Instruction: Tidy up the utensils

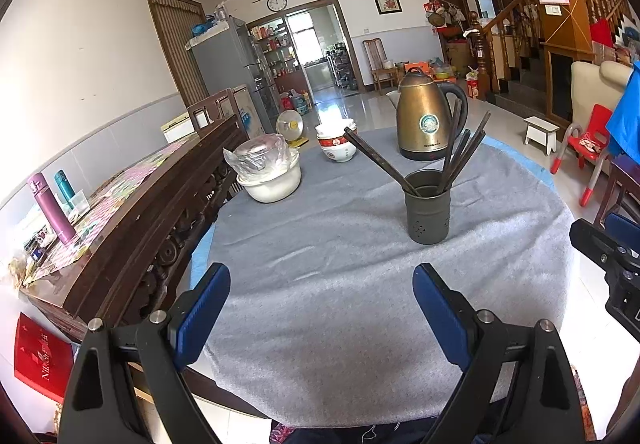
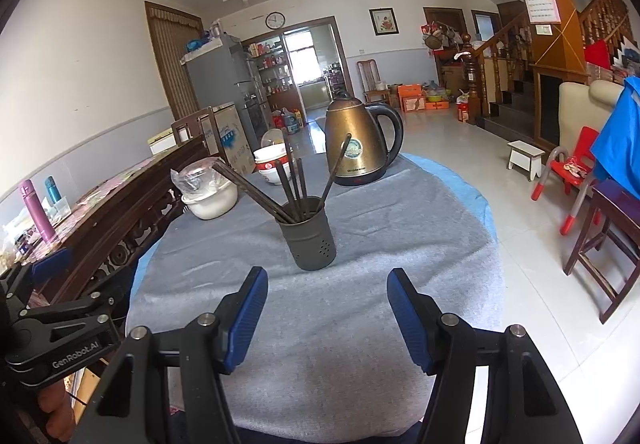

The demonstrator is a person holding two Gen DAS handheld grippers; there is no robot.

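Chopsticks (image 2: 296, 183) splayed in holder (image 2: 310, 240); both grippers' jaws wide, empty; gather sticks upright, steadying holder on bench (image 2: 360, 324)

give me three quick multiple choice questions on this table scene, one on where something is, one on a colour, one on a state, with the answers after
1. Where are the chopsticks?
A. flat on the cloth
B. standing in the dark holder
C. across the stacked bowls

2. What colour is the kettle body?
A. bronze-gold
B. bright red
C. white

3. What state is the right gripper in?
A. shut on a chopstick
B. shut on the holder
C. open and holding nothing

Answers:
1 B, the sticks fan out of the cylinder's mouth.
2 A, its metal body shows bronze-gold, with a black handle and base.
3 C, only the grey cloth shows between its blue pads.
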